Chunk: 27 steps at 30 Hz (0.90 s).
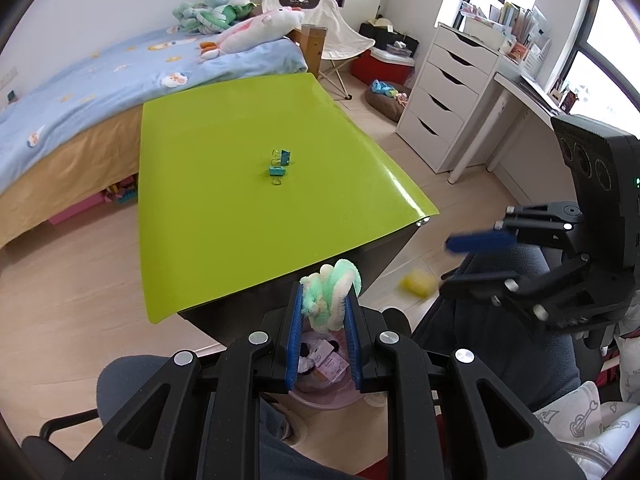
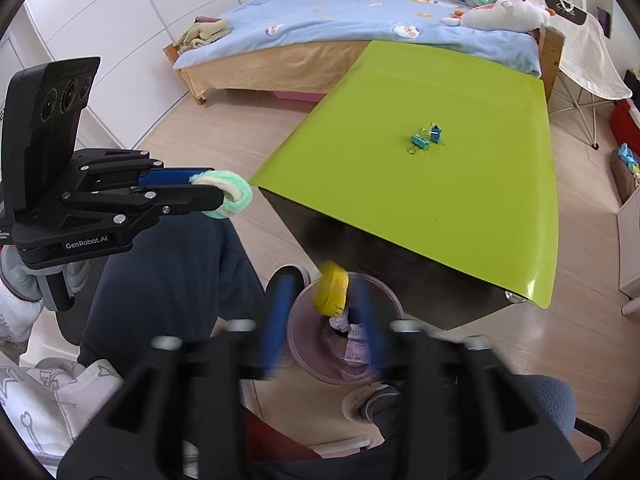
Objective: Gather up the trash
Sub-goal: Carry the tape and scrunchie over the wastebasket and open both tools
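Seen from my left wrist, the left gripper (image 1: pixel 323 312) is clamped on a green-and-white fuzzy wad (image 1: pixel 330 294), held off the near edge of the green table (image 1: pixel 224 216) so that it hangs over the pink bin (image 1: pixel 320 396) below. Two clips (image 1: pixel 279 164) lie mid-table, well apart from both tools. Over on my right wrist, the right gripper (image 2: pixel 326 320) is blurred, its jaws apart, and a yellow wad (image 2: pixel 330 288) sits between them in mid-air directly above the bin (image 2: pixel 296 320), apparently just released to drop in. By my judgement, the left load goes in next; the clips remain to be collected.
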{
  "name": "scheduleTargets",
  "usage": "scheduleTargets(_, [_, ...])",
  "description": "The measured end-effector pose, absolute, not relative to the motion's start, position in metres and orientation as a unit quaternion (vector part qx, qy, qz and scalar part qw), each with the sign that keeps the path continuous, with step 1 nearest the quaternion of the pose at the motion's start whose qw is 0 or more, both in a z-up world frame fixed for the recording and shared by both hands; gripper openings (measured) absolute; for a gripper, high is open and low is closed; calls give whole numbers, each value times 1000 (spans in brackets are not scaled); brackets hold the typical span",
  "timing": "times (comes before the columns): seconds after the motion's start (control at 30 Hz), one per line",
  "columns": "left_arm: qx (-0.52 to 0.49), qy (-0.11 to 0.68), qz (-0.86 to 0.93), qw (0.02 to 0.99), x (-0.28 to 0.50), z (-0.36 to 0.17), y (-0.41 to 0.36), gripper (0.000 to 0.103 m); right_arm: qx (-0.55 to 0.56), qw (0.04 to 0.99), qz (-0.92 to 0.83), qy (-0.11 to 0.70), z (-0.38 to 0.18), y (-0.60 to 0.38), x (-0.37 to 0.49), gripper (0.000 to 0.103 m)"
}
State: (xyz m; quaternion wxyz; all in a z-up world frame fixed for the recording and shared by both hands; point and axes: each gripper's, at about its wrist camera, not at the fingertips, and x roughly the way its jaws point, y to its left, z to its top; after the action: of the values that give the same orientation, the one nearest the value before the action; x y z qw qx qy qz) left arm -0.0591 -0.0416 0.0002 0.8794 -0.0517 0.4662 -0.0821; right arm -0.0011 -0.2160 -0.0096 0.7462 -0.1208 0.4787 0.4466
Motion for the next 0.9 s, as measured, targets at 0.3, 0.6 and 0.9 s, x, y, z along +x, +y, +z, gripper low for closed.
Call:
scheduleTargets(0.3, [-48, 471, -100, 875, -58, -2, -48, 19, -85, 769, 414, 480, -5, -233, 9, 98])
scheduleTargets(0.6, [-36, 475, -117, 871, -58, -4, -58, 20, -76, 782, 395, 476, 1, -250, 10, 99])
scheduleTargets(0.9, [-27, 481, -144, 864, -54, -7, -68, 37, -62, 790, 388, 471, 5, -262, 14, 99])
